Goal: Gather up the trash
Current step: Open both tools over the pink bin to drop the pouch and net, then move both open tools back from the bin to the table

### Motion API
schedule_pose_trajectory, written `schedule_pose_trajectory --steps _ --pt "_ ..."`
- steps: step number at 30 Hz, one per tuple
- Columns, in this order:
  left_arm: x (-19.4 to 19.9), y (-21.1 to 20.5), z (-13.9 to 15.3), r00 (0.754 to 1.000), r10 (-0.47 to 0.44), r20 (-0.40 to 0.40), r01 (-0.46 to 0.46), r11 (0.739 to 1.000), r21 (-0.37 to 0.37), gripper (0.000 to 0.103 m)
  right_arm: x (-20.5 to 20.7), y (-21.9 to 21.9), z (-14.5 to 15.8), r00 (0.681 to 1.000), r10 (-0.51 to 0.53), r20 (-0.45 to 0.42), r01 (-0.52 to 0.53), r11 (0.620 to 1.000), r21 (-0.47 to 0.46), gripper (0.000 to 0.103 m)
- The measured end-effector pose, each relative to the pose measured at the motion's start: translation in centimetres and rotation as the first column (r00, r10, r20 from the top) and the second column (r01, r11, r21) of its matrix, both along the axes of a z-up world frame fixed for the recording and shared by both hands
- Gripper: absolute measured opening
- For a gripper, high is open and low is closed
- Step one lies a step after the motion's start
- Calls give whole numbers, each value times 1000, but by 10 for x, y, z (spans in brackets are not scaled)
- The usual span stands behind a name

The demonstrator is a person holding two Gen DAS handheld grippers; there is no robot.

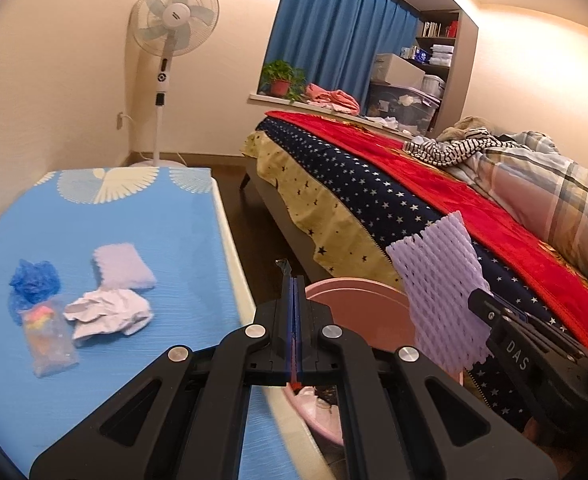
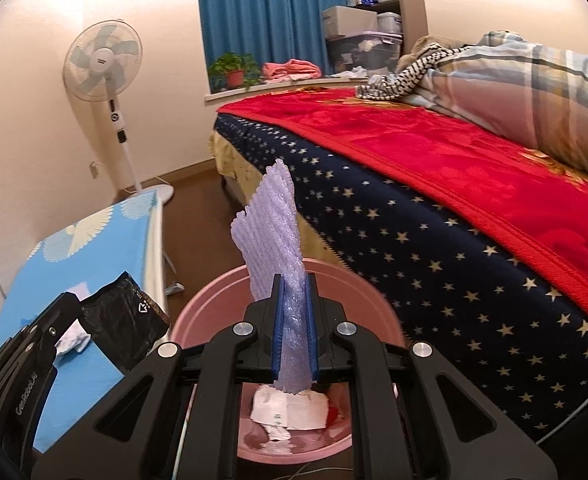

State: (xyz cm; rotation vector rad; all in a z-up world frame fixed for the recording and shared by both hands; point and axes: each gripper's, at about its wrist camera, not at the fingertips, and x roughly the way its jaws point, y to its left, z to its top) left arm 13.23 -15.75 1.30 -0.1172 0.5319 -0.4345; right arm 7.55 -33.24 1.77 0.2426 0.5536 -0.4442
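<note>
At lower centre, the right gripper (image 2: 294, 332) clamped an upright lilac foam-net sleeve (image 2: 272, 224) directly over the pink plastic basin (image 2: 198, 320); the left gripper (image 1: 294, 320), pinching a black wrapper (image 2: 122, 320), sat beside its rim.

- A lilac foam net sleeve (image 2: 274, 232) stands upright, pinched between the blue pads of the right tool (image 2: 294, 320), directly above the pink basin (image 2: 198, 312).
- A black plastic wrapper (image 2: 124, 320), crumpled and glossy, is clamped in the left tool (image 1: 294, 292), beside the basin's rim.
- Paper scraps (image 2: 290, 412) lie inside the basin, below the right tool.
- On the blue bench, left of the left tool: a second foam pad (image 1: 124, 270), crumpled white paper (image 1: 108, 314), a blue mesh wad (image 1: 34, 284), a clear candy bag (image 1: 50, 338).
</note>
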Motion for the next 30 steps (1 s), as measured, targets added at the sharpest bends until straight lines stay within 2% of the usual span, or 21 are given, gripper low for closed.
schedule_pose_trajectory --steps 15,17,19,21,30 --pt "17 -32 -21 988 -123 -91 120 992 -39 1 1 -18 -8 998 -52 -31 52 999 -7 11" --pt "20 -32 -24 985 -132 -113 129 991 -35 6 2 -18 -9 998 -53 -38 53 999 -1 14" --pt "20 -29 -26 984 -127 -126 123 992 -40 22 3 -21 -11 996 -67 -52 67 998 12 22" --pt "19 -27 -25 985 -120 -128 115 992 -42 23 2 -23 -12 995 -82 -54 83 996 25 42" --pt "9 -16 -18 987 -105 -120 103 994 -24 23 -7 -17 -6 997 -65 -29 66 997 32 43"
